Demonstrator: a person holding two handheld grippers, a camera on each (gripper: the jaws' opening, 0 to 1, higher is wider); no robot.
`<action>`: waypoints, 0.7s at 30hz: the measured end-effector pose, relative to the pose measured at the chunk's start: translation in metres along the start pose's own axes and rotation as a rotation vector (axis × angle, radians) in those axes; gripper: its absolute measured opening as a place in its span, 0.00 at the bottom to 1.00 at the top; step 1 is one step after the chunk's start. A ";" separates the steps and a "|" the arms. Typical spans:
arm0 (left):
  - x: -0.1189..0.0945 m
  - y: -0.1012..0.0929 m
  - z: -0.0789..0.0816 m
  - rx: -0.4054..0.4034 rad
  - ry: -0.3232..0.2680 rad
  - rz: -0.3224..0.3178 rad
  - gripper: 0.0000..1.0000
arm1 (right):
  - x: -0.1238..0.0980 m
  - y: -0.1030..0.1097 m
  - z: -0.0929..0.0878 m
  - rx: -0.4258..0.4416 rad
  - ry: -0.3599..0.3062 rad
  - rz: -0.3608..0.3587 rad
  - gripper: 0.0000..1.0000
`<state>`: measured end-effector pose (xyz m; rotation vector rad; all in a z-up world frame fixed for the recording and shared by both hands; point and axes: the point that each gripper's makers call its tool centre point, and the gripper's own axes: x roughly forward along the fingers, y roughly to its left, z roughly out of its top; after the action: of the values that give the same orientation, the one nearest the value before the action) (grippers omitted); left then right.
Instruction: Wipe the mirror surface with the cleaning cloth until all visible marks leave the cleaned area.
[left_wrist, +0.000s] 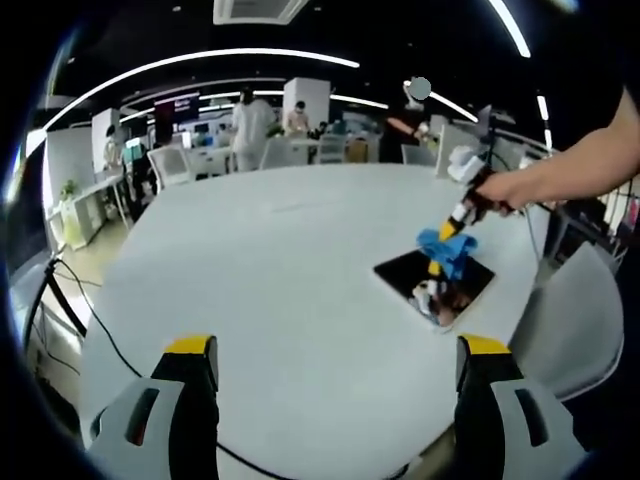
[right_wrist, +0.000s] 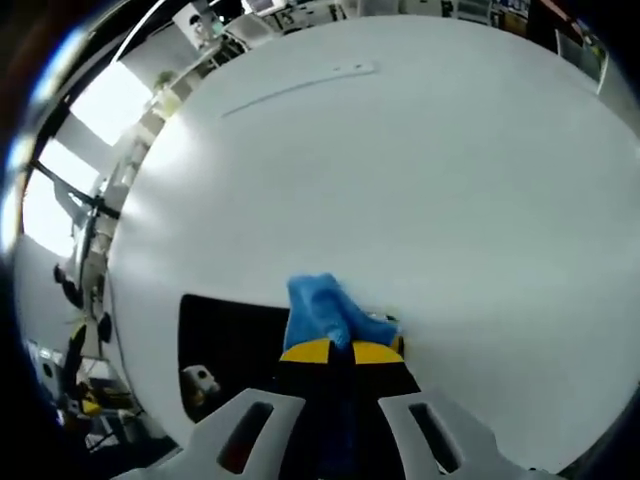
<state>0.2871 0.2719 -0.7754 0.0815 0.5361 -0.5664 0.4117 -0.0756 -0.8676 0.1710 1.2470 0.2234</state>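
Mirror flat on the big white table, far over on the right side in the left gripper view, seen as a dark square turned like a diamond, one corner toward the camera. Blue cleaning cloth bunched on its far edge, pinched by the right gripper, held in a hand. Left gripper up in front, jaws wide apart, nothing between them.

Closer in the right gripper view: right gripper with yellow tips squeezed tight on the cloth, pressed down by the mirror's edge. Dark glass off to the left, with tiny reflections in it. Far back in the left gripper view, people and chairs.
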 end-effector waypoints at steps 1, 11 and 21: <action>-0.001 0.001 0.000 0.000 0.000 0.000 1.00 | 0.001 0.004 0.000 -0.002 0.001 0.003 0.00; -0.008 0.013 -0.004 0.013 0.012 0.010 1.00 | 0.009 0.042 -0.003 -0.027 -0.003 0.019 0.00; -0.008 0.010 -0.006 0.029 0.021 0.011 1.00 | 0.018 0.067 -0.001 -0.040 0.008 0.042 0.00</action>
<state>0.2839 0.2850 -0.7775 0.1175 0.5478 -0.5633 0.4115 -0.0068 -0.8674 0.1623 1.2467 0.2849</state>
